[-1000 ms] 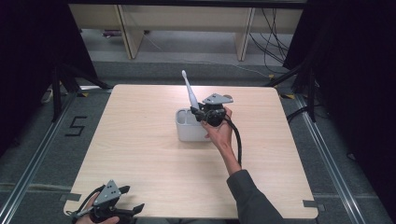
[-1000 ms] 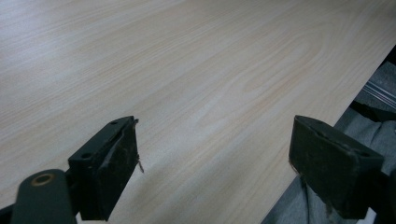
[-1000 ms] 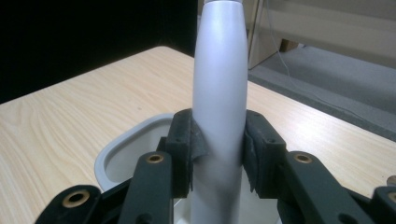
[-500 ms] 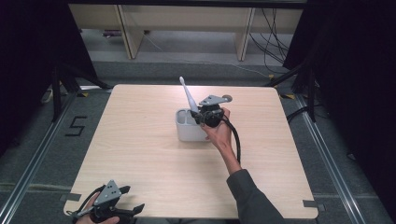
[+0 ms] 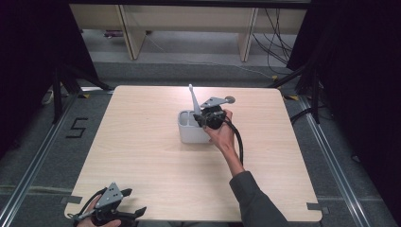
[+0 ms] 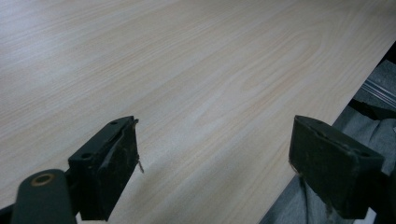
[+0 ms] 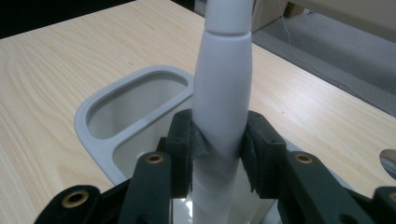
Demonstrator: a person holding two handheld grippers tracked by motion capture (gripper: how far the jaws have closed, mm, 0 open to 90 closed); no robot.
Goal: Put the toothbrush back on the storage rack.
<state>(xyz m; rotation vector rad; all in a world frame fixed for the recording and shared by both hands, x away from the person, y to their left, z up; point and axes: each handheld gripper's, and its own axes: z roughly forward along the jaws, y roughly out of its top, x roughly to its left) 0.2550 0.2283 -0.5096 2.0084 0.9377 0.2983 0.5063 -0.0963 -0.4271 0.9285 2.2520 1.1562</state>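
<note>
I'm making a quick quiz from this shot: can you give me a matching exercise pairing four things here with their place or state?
Things:
1. right gripper
2. left gripper
3. grey holder
4. white utensil

States:
A. jaws apart, nothing between them, at the table's near edge
B. stands mid-table, with compartments
C. sticks up, tilted, from the holder
D. clamped on the white handle

Pairs: 1-D, 2-A, 3-B, 4-C

The counter (image 5: 142, 156) is showing pale wood grain. The holder (image 5: 189, 134) is looking light grey, the utensil (image 5: 194, 99) white, each hand-held gripper black.
</note>
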